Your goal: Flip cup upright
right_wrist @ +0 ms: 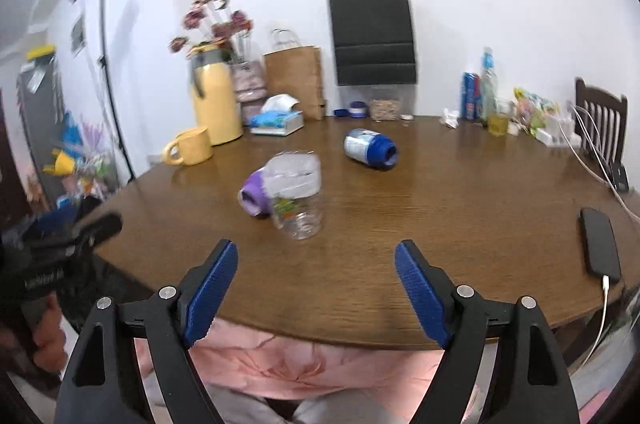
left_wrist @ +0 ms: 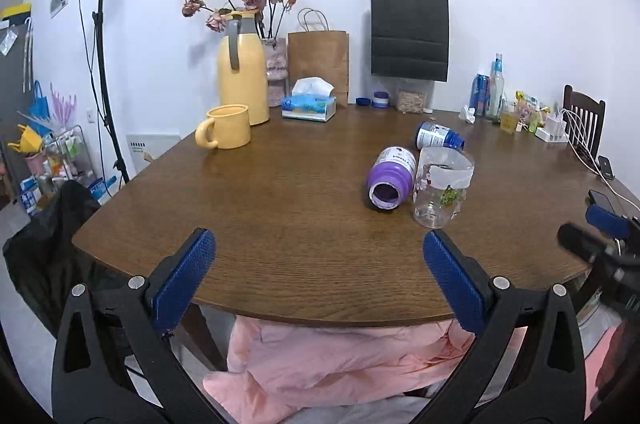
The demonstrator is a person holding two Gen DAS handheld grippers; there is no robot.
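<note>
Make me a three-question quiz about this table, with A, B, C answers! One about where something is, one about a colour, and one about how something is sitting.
1. Where is the yellow mug?
A. Beside the yellow jug
B. On the phone
C. Inside the brown bag

2. What colour is the bottle lying right next to the clear cup?
A. Red
B. Purple
C. Green

3. How do the grippers look?
A. Both open
B. Both shut
C. One gripping the cup

Answers:
1. A, the mug stands just in front of the jug.
2. B, its body is purple.
3. A, left gripper and right gripper show wide gaps holding nothing.
</note>
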